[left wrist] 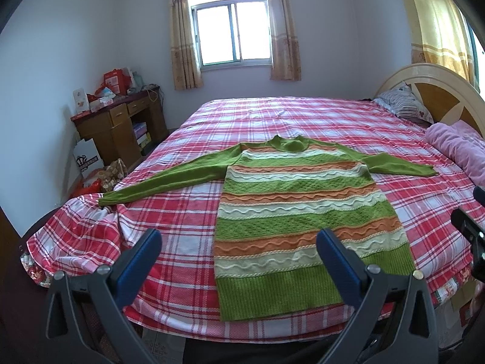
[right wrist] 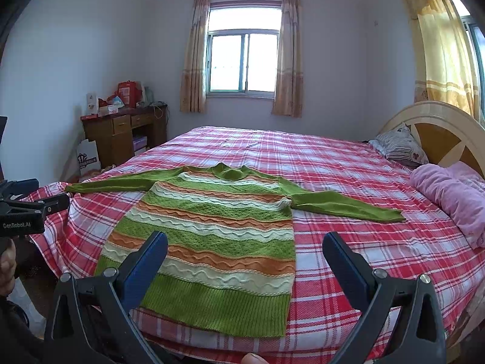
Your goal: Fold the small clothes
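A green, orange and cream striped knitted sweater [left wrist: 303,212] [right wrist: 212,227] lies flat on the bed, hem toward me, both green sleeves spread out sideways. My left gripper [left wrist: 239,236] hovers open above the hem's left part, nothing between its blue fingers [left wrist: 142,257]. Over the hem's right side and the sheet beside it, my right gripper [right wrist: 242,242] is also open and holds nothing. The left gripper's body [right wrist: 27,209] shows at the left edge of the right wrist view.
The bed carries a red and white plaid sheet [left wrist: 303,115] [right wrist: 348,166]. A pink blanket [right wrist: 454,194] and a pillow [right wrist: 400,145] lie by the headboard at right. A wooden desk [left wrist: 121,124] with boxes stands at the far left.
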